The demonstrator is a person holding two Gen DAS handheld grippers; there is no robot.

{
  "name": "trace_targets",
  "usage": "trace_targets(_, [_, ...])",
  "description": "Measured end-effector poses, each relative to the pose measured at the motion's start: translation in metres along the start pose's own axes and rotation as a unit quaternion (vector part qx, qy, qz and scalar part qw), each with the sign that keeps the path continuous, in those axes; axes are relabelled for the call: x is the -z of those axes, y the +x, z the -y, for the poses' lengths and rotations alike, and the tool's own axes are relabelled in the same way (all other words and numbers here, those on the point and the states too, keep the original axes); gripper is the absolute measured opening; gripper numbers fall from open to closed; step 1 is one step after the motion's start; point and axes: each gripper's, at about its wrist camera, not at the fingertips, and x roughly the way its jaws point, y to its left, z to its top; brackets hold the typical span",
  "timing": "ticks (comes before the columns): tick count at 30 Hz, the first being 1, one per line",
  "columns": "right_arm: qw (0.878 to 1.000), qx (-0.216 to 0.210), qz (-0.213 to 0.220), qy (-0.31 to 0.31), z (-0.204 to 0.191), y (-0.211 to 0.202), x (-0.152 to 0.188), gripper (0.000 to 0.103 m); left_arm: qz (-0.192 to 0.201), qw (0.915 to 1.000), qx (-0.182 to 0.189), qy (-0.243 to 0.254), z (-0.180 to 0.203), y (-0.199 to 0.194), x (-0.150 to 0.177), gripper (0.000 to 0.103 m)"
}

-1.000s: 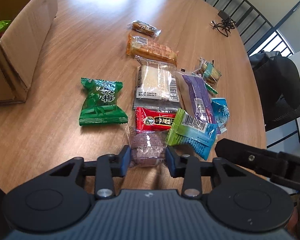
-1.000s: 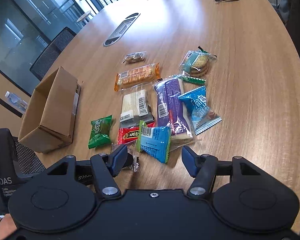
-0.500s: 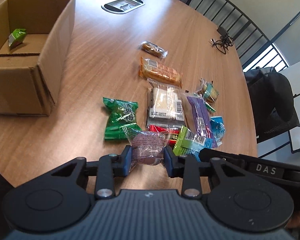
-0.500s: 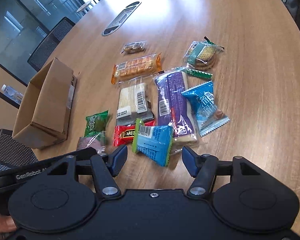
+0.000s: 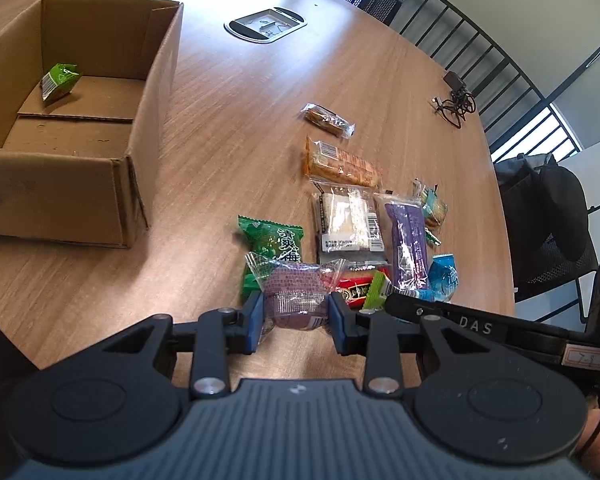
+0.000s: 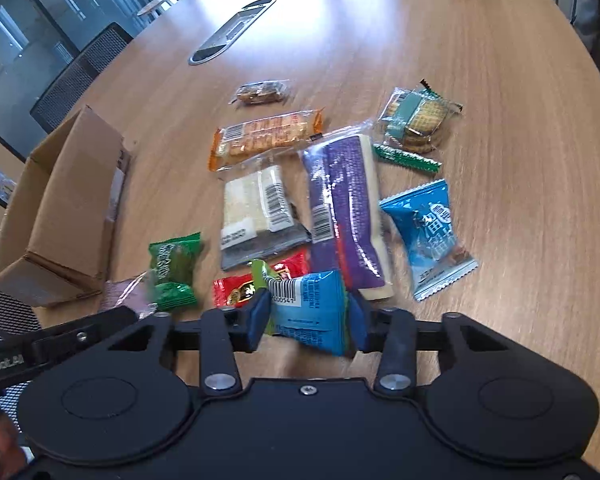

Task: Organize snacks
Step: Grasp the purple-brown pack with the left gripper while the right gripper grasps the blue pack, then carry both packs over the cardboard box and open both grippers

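Observation:
My left gripper is shut on a clear packet with a purple snack and holds it above the table. My right gripper is shut on a blue and green packet at the near edge of the snack pile. The pile holds a green packet, a red one, a white wafer pack, a long purple pack, an orange cracker bar and a blue packet. An open cardboard box stands to the left with one small green packet inside.
A biscuit pack and a small brown snack lie at the far side of the pile. A cable port is set in the table's middle. A black cable lies far right. Chairs stand around the table.
My left gripper has lifted the purple snack and swung left, so the box shows more fully. My right gripper has moved forward and closed on the blue and green packet.

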Motion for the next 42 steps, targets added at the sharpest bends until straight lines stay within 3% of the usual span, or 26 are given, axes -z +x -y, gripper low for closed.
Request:
trace_targets(3, [1.000,0.000,-0.007,-0.012,-0.001,-0.002,0.000,0.019,0.000,1.0000,0.000,0.000,0.000,0.000,0.000,0.033])
trace_targets(6, [1.000,-0.016,-0.006,-0.020,-0.004,-0.010,0.001,0.018,0.002,1.0000,0.001,0.000,0.000,-0.002,0.000,0.033])
trace_targets(24, [0.997,-0.022,0.041,-0.058,-0.017,-0.076,-0.007,0.018,0.022,0.9994,0.012,0.023,0.023,-0.024,-0.006,0.033])
trace_targets(42, [0.988,-0.055,0.088,-0.111,-0.078,-0.104,-0.033,0.018,0.078,0.9968,0.002,0.020,0.005,-0.070,-0.038,0.033])
